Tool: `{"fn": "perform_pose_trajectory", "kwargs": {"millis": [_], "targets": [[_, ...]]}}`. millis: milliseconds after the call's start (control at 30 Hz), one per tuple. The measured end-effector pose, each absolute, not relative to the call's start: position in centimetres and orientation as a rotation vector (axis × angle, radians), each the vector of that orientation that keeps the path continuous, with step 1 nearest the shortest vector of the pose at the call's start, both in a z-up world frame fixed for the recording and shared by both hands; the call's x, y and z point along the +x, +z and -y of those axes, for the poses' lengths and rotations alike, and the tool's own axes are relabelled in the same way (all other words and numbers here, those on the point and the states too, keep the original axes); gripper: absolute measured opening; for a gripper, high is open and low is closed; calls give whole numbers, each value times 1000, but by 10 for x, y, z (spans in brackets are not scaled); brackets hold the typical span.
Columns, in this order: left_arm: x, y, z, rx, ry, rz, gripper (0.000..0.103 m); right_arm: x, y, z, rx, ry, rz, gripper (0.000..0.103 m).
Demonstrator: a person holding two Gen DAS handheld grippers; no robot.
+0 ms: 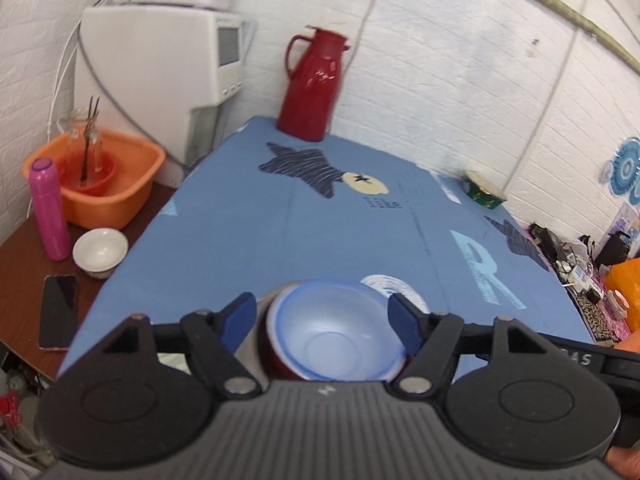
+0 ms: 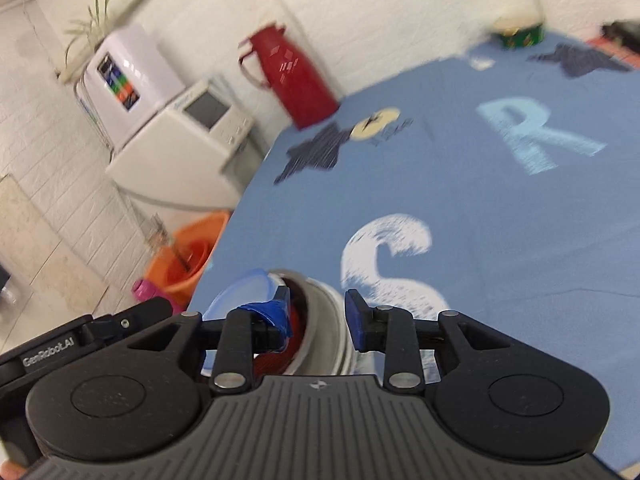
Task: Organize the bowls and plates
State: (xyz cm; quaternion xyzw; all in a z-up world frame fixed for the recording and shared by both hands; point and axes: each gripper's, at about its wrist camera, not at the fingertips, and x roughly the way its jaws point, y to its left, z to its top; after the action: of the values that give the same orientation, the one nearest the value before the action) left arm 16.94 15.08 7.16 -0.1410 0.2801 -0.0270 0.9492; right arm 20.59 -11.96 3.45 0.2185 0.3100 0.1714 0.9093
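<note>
A nested stack of bowls is tipped on its side above the near edge of the blue tablecloth (image 1: 320,220). A translucent blue bowl (image 1: 336,340) sits inside a dark red bowl (image 1: 270,356) with its mouth facing my left camera. My left gripper (image 1: 322,318) is spread wide, one pad on each side of this stack. In the right wrist view the blue bowl (image 2: 240,292), the red bowl (image 2: 298,320) and an outer white bowl (image 2: 326,320) show edge-on. My right gripper (image 2: 318,314) pinches the red and white bowl walls between its pads.
A red thermos jug (image 1: 314,84) stands at the table's far edge and a green box (image 1: 482,192) at the far right. On the brown side table to the left are an orange basin (image 1: 104,184), a pink bottle (image 1: 50,208), a small white bowl (image 1: 100,252) and a phone (image 1: 58,312).
</note>
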Motion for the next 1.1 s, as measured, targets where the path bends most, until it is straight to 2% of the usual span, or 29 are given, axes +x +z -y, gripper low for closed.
{"fn": "perform_pose_trajectory", "kwargs": {"millis": [67,167,300,833,967,1100], "targets": [[160,69,-129,-259,-73,-560,72,188,29,126,487,290,-548,16],[145,62,-104,-227,-108,-564,72,184,28,131,428,236,-615,17],[123,51,-85,-214,-139,-587,72,159,26,148,443,159,-574,19],[21,23,-59,-142,-143,-571,72,63,14,176,427,140,-484,24],[1,17,-61,-127,-144,-555,72,32,-6,177,394,136,-468,25],[2,7,-58,-105,-123,-567,72,23,-28,178,394,138,-532,26]]}}
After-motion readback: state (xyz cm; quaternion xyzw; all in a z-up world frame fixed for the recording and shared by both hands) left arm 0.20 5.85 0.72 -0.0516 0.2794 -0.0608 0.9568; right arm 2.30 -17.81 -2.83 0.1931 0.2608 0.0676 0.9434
